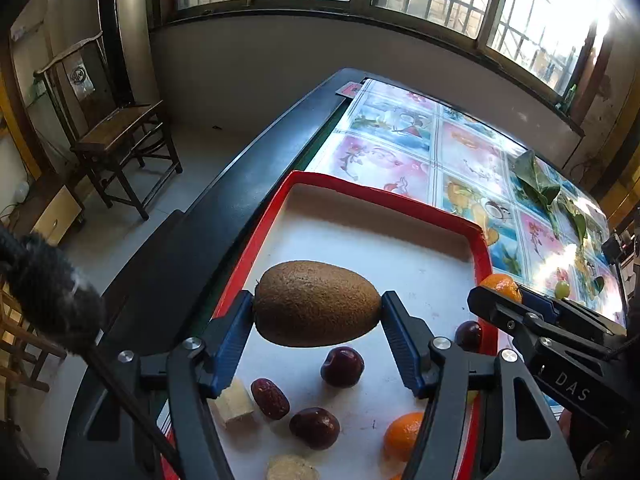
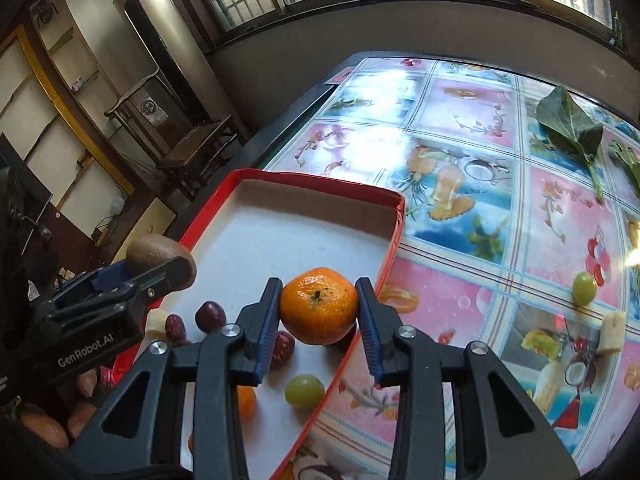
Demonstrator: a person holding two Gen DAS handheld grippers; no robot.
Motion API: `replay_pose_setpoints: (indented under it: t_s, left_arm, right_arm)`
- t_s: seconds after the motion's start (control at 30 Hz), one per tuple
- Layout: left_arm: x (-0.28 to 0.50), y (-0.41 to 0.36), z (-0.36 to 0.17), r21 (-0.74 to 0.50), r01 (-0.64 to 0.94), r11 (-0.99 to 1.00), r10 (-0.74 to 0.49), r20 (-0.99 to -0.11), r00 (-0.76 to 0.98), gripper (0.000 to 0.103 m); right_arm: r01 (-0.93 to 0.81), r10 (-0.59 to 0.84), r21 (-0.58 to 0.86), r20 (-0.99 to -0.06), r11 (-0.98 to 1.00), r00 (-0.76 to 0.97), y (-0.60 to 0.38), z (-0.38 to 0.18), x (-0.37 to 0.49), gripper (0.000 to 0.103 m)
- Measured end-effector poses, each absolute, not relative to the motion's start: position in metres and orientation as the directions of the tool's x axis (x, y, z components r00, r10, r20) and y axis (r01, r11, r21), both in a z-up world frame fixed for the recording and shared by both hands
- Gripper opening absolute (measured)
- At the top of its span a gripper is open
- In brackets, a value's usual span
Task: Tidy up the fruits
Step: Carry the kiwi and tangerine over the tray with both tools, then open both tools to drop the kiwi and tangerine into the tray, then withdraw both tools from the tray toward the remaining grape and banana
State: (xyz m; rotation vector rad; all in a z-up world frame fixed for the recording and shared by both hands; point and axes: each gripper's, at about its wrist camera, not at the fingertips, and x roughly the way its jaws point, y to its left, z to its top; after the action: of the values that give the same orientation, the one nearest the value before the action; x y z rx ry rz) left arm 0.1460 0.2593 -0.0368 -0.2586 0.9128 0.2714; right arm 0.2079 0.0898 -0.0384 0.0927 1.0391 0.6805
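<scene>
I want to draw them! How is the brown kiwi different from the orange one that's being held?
The kiwi is brown, fuzzy-looking and egg-shaped; the tangerine is bright orange, shiny and round. The kiwi is gripped end to end by the left gripper; the tangerine sits in the right gripper with its stem spot facing the camera. Both are clamped between blue fingers, above the red tray.

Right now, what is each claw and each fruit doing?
Left claw: shut on the kiwi, held above the tray.
Right claw: shut on the tangerine, over the tray's right rim.
Red tray: lying flat, holding fruit.
Green grape: resting in the tray.
Second green grape: loose on the tablecloth, outside the tray.
Other tangerine: resting in the tray.
</scene>
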Motion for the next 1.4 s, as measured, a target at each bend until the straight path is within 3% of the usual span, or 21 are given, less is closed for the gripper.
replay_pose_setpoints:
  t_s: [0.8,0.97,1.4]
  left_arm:
    - [0.151,0.270,-0.065,-0.077,-0.378,0.923,0.129,-0.862,0.490,0.065]
    - [0.146,0.267,-0.061,-0.075,-0.380,0.922,0.133,-0.859,0.494,0.065]
    - [0.127,0.239,-0.045,-0.079,-0.349,0.934,0.129,-0.834,0.536,0.066]
  right_arm:
    - [-0.586,0.471,0.236,-0.833,0.776,0.289,0.142,-0.072,0.212,0.041]
    - [-0.579,0.470,0.228,-0.826,0.783,0.310,0.133,-0.065,0.212,0.053]
    - [-0.539,0.516,0.285,-0.784,0.793,0.345,0.070,-0.042,0.176,0.057]
